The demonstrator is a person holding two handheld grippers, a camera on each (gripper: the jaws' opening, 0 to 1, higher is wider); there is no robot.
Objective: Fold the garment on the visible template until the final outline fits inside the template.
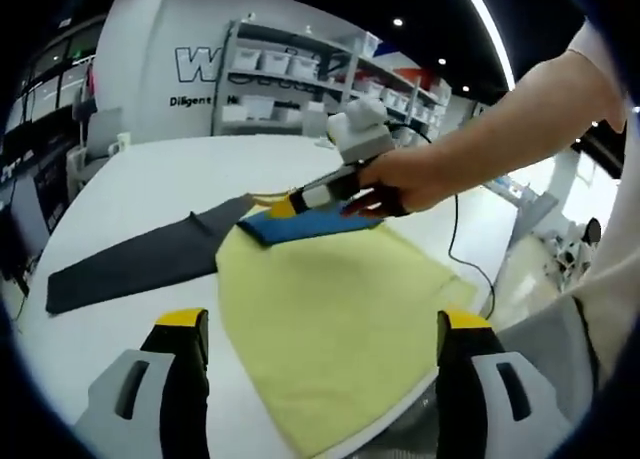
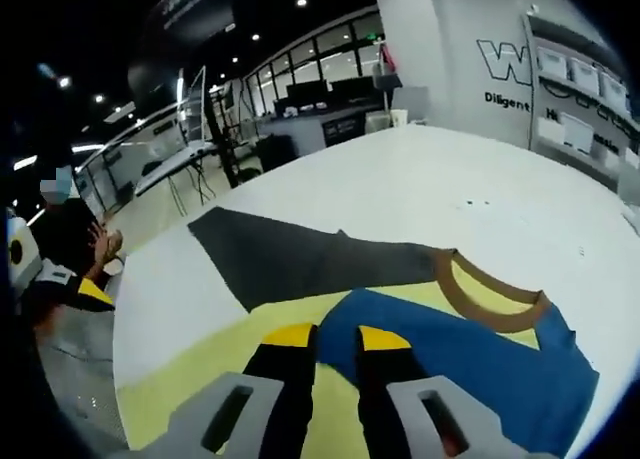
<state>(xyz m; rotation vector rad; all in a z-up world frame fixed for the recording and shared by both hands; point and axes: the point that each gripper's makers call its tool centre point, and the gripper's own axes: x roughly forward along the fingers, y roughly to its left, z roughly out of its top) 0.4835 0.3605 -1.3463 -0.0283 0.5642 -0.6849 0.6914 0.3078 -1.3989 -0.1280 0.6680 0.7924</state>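
Note:
A yellow garment (image 1: 330, 309) lies spread on the white table (image 1: 150, 179). It has a blue part (image 2: 470, 359) and a brown collar (image 2: 490, 304). A dark grey strip of cloth (image 1: 130, 264) runs out from under it to the left, also seen as the dark grey strip (image 2: 300, 259) beyond the jaws. My right gripper (image 2: 337, 337) has its jaws nearly together on the edge of the blue part. A person's hand carries that right gripper (image 1: 285, 207) at the garment's far end, where the blue part (image 1: 310, 224) is lifted. My left gripper (image 1: 325, 324) hovers open above the near yellow edge.
Shelves with white bins (image 1: 290, 69) stand behind the table. A black cable (image 1: 455, 239) trails off the table's right side. The table's near edge (image 1: 390, 424) runs between my left jaws. Desks (image 2: 330, 119) and a seated person (image 2: 60, 249) are beyond the table's left side.

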